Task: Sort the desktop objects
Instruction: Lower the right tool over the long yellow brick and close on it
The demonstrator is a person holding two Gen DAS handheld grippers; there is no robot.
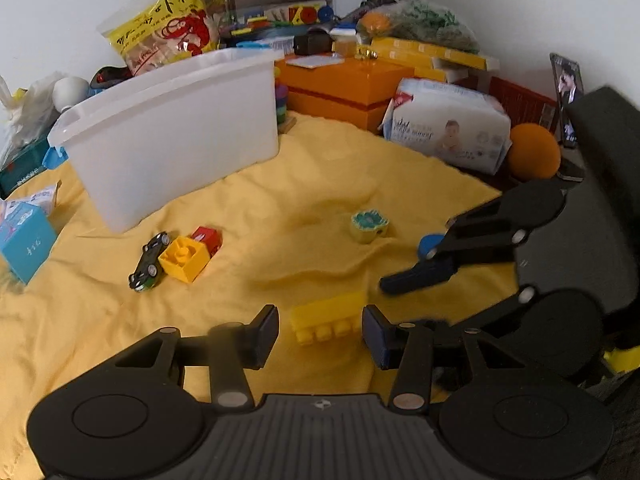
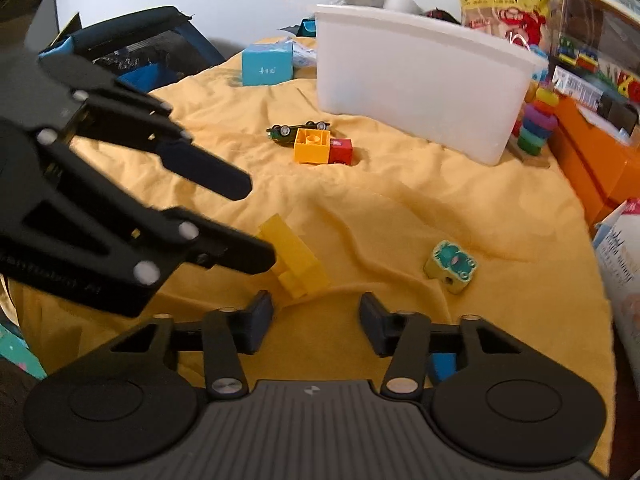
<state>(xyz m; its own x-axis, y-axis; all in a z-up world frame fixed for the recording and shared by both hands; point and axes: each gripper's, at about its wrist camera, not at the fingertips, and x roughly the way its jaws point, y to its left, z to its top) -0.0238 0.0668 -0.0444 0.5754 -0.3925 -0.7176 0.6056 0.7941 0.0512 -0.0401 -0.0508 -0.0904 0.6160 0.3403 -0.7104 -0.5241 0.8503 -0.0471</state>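
My left tongs straddle the yellow brick on the cloth, jaws apart, not pressing. Light, rigid plastic; I'd pinch its flat sides. Right tongs apart, empty.

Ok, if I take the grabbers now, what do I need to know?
Left gripper: open, with the long yellow brick between its fingers, not gripped.
Right gripper: open, nothing between its pads; a blue disc lies beside it.
On the yellow cloth: toy car, square yellow brick and red brick clustered near the white bin; teal-topped block alone.
Done: nothing visibly sorted; the bin's inside is hidden.
Left: all six pieces.
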